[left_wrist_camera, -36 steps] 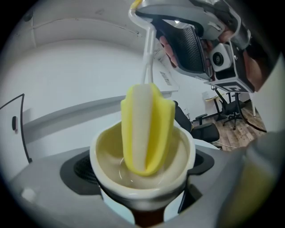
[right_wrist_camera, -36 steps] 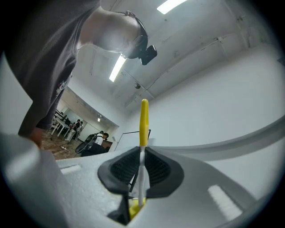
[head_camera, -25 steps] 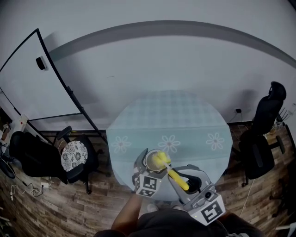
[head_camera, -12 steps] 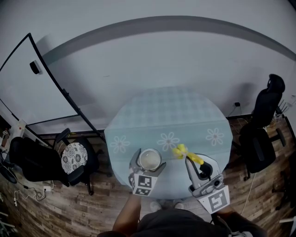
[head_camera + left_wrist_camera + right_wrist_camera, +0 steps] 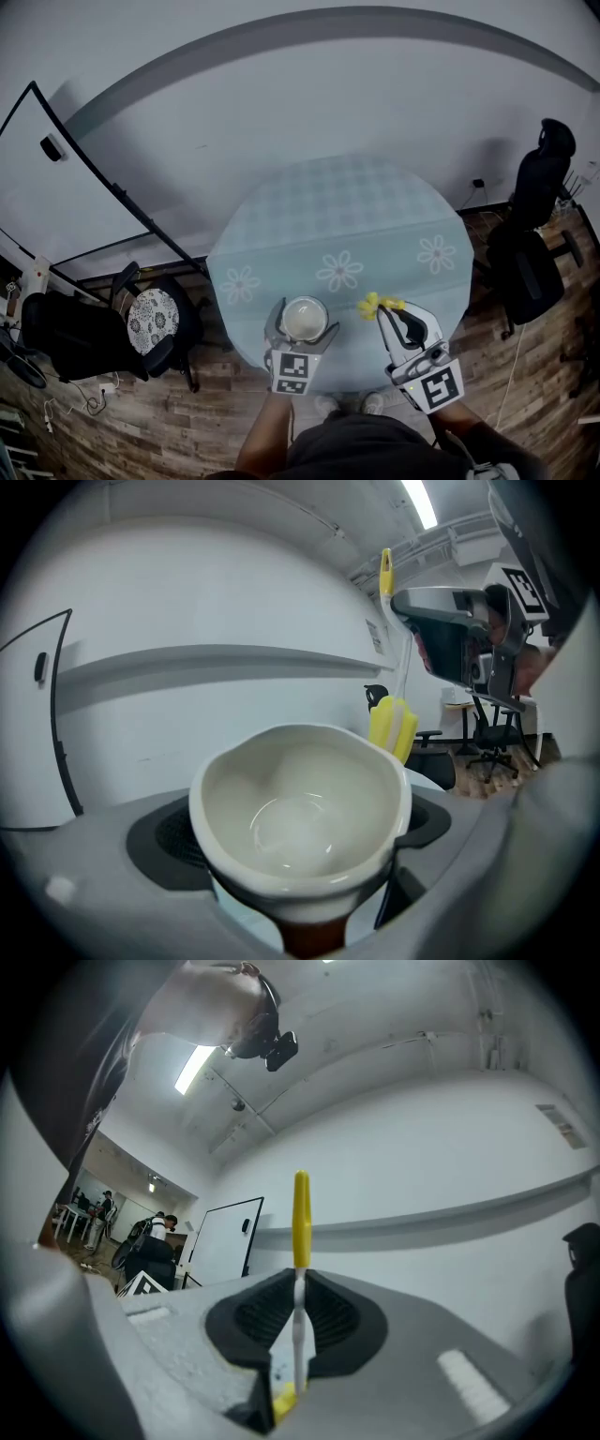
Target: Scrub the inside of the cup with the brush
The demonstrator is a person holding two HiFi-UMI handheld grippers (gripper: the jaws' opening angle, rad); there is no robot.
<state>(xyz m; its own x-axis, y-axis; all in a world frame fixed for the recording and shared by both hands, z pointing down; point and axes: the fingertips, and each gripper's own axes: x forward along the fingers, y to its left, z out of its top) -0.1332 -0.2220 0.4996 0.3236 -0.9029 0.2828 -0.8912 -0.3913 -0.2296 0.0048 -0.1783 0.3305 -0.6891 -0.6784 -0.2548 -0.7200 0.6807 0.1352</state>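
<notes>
Two grippers are seen over the near edge of the round table (image 5: 281,225). The cup (image 5: 300,808) is clamped between the jaws of the left gripper (image 5: 303,326); its inside is glossy cream-white, its rim wavy, its base brown. The brush (image 5: 300,1241) is pinched by its thin white stem in the nearly closed right gripper (image 5: 398,317). Its yellow head is held just beside the cup, outside it.

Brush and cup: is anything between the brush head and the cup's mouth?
Nothing visible. The brush, clamped in the right hand-held gripper, is beside the cup, apart from it; the cup's mouth is open and empty.
</notes>
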